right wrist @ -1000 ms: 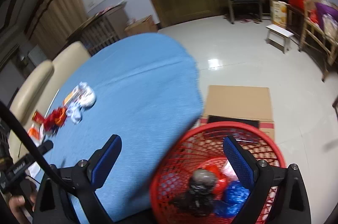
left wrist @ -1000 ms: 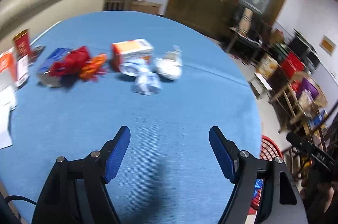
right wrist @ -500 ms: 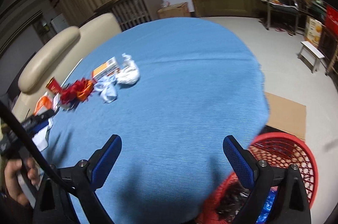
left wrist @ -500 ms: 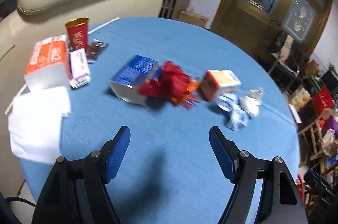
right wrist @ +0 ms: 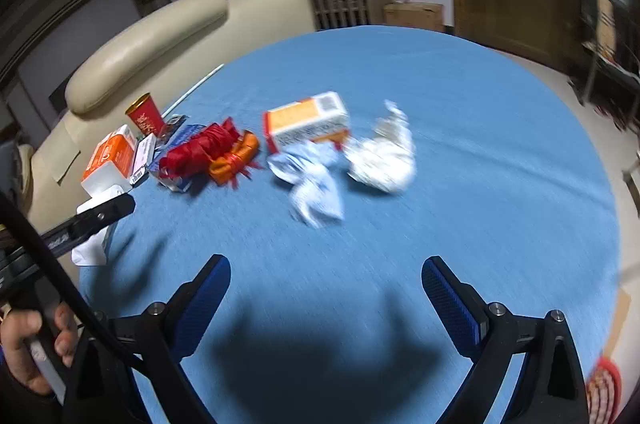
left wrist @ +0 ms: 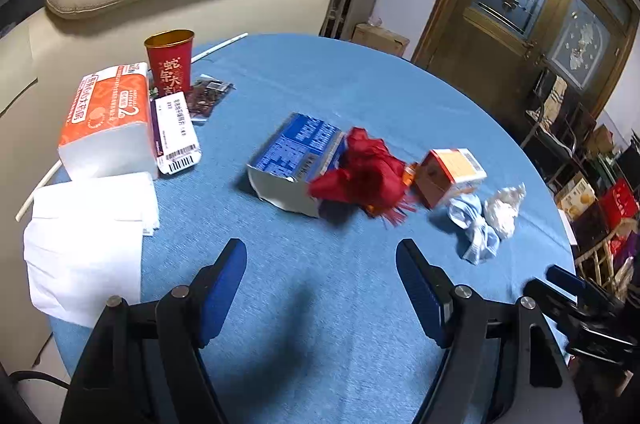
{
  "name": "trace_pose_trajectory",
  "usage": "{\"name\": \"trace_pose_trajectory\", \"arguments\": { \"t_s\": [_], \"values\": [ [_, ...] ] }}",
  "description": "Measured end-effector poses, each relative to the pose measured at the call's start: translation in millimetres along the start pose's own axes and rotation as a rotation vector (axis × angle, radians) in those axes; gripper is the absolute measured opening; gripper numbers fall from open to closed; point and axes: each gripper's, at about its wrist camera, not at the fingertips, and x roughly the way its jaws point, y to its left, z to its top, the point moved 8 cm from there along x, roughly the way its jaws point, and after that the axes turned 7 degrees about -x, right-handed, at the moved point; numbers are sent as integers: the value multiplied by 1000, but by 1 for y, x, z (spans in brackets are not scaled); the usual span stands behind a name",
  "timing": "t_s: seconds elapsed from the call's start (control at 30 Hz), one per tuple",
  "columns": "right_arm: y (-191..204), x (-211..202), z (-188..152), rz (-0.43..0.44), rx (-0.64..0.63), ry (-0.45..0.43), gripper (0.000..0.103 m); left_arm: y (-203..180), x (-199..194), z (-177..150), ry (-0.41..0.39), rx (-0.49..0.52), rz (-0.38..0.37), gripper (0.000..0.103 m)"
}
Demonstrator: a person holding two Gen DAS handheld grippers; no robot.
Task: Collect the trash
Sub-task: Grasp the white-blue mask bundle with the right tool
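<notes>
Trash in a loose row across the middle of the round blue table (left wrist: 360,79). From the left: blue carton (left wrist: 294,159) on its side, red wrapper (left wrist: 362,175) bunched against it, orange-and-white box (left wrist: 450,171), pale blue crumpled wrapper (left wrist: 474,226), white crumpled wad (left wrist: 504,205). Off at the left edge, apart from the row: tissue pack (left wrist: 108,119), red cup (left wrist: 170,61). Left gripper (left wrist: 322,286) above bare cloth, jaws wide, nothing between. Right gripper (right wrist: 326,298) likewise wide and empty, short of the trash.
</notes>
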Motion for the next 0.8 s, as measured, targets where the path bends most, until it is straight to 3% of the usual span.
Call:
{"name": "trace_pose_trajectory", "arguments": {
  "t_s": [0.1,0.17,0.3,0.43,0.53,0.6,0.8],
  "values": [
    [6,23,12,-10,-23,14,96,5,4,7,0,-4,3,78],
    [6,37,17,-15,-25,29,87,8,8,12,-2,-2,9,78],
    [-2,56,23,-32,-6,50,82,12,16,20,-1,-16,10,78],
    [-6,75,29,-50,0,74,58,13,26,27,6,-19,10,78],
    [-11,86,31,-51,15,83,53,9,35,33,6,-8,9,78],
    [-11,88,32,-54,10,80,39,7,46,35,25,11,16,78],
    [-12,85,28,-34,14,69,33,5,59,51,24,18,37,78]
  ]
}}
